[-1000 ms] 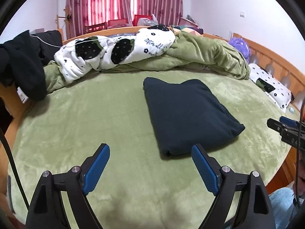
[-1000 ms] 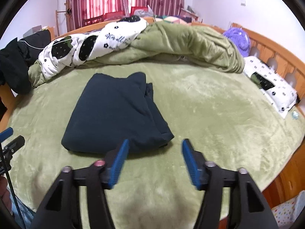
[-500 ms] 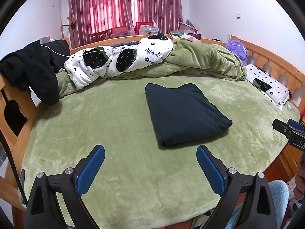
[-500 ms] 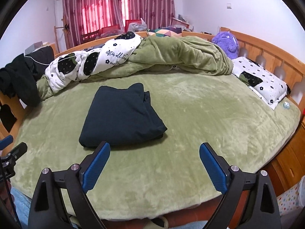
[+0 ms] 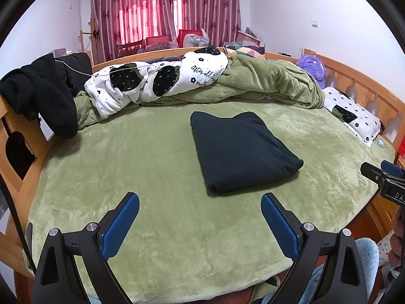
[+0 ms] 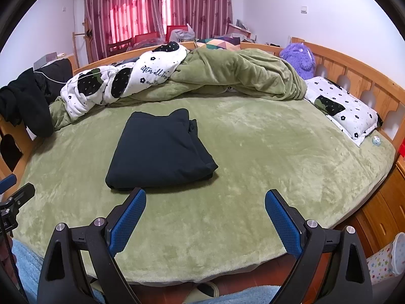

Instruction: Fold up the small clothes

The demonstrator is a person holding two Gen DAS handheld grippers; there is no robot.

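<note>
You have pulled both grippers, left gripper (image 5: 200, 215) and right gripper (image 6: 205, 211), back from the folded dark garment (image 5: 240, 152); their jaws stand spread and empty, so this fold looks finished.

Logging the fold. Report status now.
Left tool open, empty. Right tool open, empty. Dark garment folded, flat on bed. Nothing in the way.

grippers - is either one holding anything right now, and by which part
Nothing is held. The left gripper and right gripper are both open and empty, apart from the folded dark garment on the bed.
</note>
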